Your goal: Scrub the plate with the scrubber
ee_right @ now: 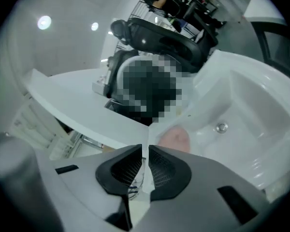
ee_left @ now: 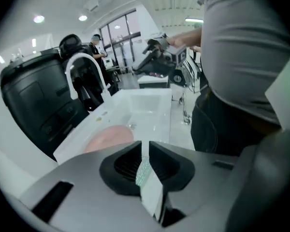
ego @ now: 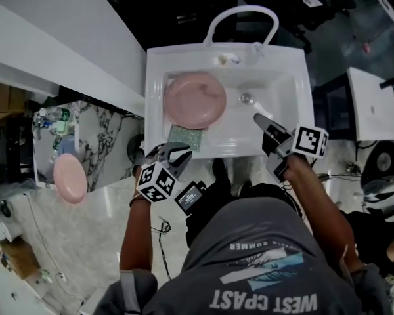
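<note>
A round pink plate point(ego: 196, 99) lies in the left part of the white sink point(ego: 159, 61). It also shows in the left gripper view as the plate point(ee_left: 108, 137) and in the right gripper view as the plate point(ee_right: 176, 138). My left gripper point(ego: 178, 152) hovers at the sink's near rim, shut on the thin glittery green scrubber point(ego: 186, 138); the scrubber point(ee_left: 145, 173) is clamped edge-on between its pads. My right gripper point(ego: 259, 118) hangs over the sink's right side near the drain point(ego: 247, 98), with its jaws together and nothing between them, apart from the plate.
A white arched faucet point(ego: 241, 15) stands at the sink's far rim. A second pink plate point(ego: 70, 178) lies on the marble counter at left beside some bottles point(ego: 54, 120). A white cabinet point(ego: 374, 104) stands to the right.
</note>
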Tool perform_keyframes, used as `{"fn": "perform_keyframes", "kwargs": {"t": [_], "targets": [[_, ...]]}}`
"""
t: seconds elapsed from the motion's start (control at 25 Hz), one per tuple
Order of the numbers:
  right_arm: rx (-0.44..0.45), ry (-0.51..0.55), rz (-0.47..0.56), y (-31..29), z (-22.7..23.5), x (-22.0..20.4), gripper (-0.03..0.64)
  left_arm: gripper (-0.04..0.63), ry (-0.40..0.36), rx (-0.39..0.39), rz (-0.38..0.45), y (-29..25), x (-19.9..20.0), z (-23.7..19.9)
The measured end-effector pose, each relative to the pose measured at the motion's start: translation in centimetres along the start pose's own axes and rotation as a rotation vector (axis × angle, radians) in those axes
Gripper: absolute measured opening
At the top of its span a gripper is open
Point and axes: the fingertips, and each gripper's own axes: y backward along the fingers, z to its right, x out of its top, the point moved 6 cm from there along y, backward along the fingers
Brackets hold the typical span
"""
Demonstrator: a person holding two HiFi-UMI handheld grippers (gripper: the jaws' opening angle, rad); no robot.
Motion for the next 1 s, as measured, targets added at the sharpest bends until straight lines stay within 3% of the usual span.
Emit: {"fn": "perform_keyframes", "kwargs": {"t": [0.12, 0.24, 0.4, 0.52, 0.68, 1.0], "targets": [[0.132, 0.185, 0.038, 2.3, -5.3, 0.4, 0.052, 0.009, 0.081, 0.071, 0.167, 3.7, 3.9, -0.4], [0.222, 0.515, 0.061, 5.9, -10.4, 0.2, 0.046, 0.002, 0.168, 0.155, 0.364, 7.6, 8.7, -0.6], [0.256, 0.892, 0.098, 11.7, -15.8, -1.6, 0.04, 0.002, 0.364, 0.21, 0.604, 12.4, 13.8, 0.0], [0.238, 1.104, 0.151, 15.8, -18.4, -3.2, 0.029, 0.001, 0.451, 0.236, 0.739, 15.4, 16.6, 1.0], [0.229, 1.223, 0.216, 20.2, -20.5, -5.9, 0.028, 0.0, 0.417, 0.273, 0.808, 18.3, 19.3, 4.2], [0.243, 1.279, 0.234, 25.8, -23.4, -10.7, 0.028, 0.0, 0.296, 0.318, 0.82, 22.7, 22.4, 11.8]]}}
